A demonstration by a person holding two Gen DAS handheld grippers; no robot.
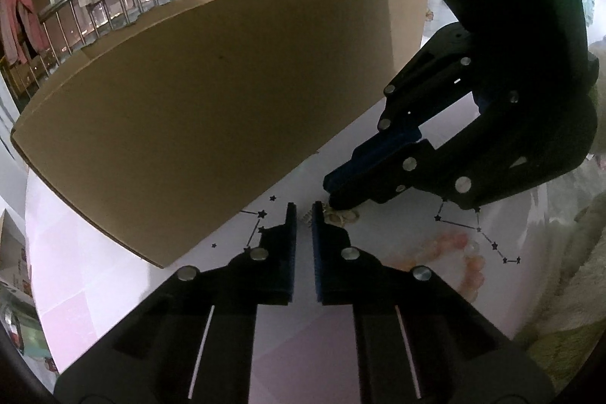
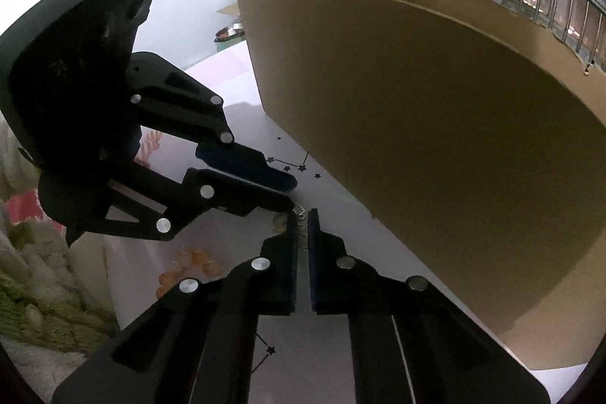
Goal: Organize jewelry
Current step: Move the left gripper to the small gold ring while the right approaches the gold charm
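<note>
Two hand-held grippers, left hand-held gripper [image 1: 304, 211] and right hand-held gripper [image 2: 302, 214], meet closed over gold jewelry [image 1: 342, 216] on the worktop [image 1: 94, 271]. Peach beads [image 1: 469, 264] lie at four o'clock; a cardboard box [image 1: 212, 93] stands at twelve.

1. My left gripper [image 1: 304, 211] is matte black plastic, and its two fingers [image 1: 289, 252] carry dark blue ribbed pads on the inner faces.
2. Round silver screw heads dot each linkage, and a thin pale line runs down each arm.
3. My right gripper [image 2: 302, 214] is built the same; from the left camera its bulky black housing shows a small green light.
</note>
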